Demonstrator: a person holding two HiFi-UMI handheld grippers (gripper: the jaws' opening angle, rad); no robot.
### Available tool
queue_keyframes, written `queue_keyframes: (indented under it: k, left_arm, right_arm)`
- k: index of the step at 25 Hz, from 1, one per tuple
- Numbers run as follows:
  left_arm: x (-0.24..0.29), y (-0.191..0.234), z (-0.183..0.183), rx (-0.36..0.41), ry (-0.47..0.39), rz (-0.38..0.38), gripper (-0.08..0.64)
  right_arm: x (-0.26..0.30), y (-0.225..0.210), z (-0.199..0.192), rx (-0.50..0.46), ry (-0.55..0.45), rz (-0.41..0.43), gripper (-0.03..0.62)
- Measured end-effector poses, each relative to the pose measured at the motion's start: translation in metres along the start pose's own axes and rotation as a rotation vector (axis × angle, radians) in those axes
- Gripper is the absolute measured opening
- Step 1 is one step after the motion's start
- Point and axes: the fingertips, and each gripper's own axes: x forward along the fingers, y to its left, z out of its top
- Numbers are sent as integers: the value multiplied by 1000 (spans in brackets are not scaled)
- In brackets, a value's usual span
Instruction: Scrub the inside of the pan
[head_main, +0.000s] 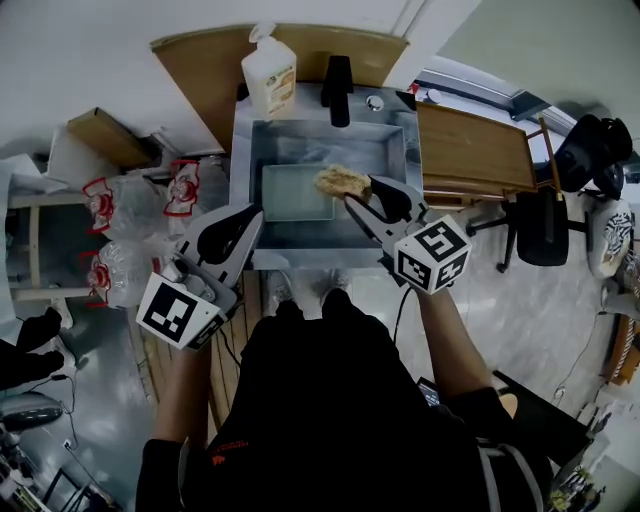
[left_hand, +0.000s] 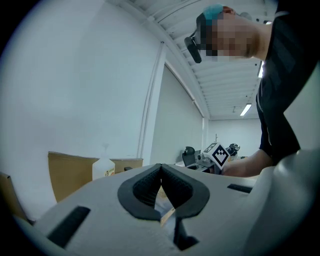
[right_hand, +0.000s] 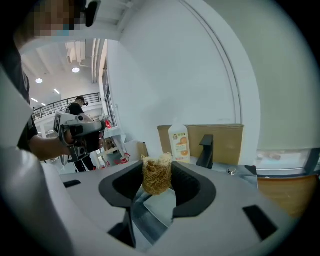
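A pale rectangular pan (head_main: 295, 193) lies in the steel sink (head_main: 395, 150). My right gripper (head_main: 357, 192) is shut on a tan fibrous scrubber (head_main: 341, 182), held above the pan's right end. In the right gripper view the scrubber (right_hand: 156, 174) is pinched between the dark pads (right_hand: 186, 182) and sticks up past them. My left gripper (head_main: 248, 218) hovers at the sink's front left corner, clear of the pan. Its jaws meet at the tips in the left gripper view, where the left gripper (left_hand: 161, 169) holds nothing.
A soap bottle (head_main: 268, 74) and a black faucet (head_main: 338, 90) stand at the back of the sink. A wooden board (head_main: 470, 148) lies to the right, with a black chair (head_main: 545, 225) beyond. Plastic bags (head_main: 150, 200) sit on the left.
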Motion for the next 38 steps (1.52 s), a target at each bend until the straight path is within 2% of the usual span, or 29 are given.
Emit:
queue_keyframes:
  k: [3,15,27,38]
  left_arm:
    - [-3,-2,6,26,-21,-4,18]
    - [-9,-1,15,23,-51,-15,18]
    - [-4,1,12,8,-52,-14,18]
    - [-1,-1,10,6,-52,-14,18]
  right_arm:
    - [-10,9,15,-10,-32,-1,178]
    - [-24,29,47,-23,-112,24,178]
    - [-25,36,59,-31,-134,54,178]
    - [-24,36,54,-24,-125,58,176]
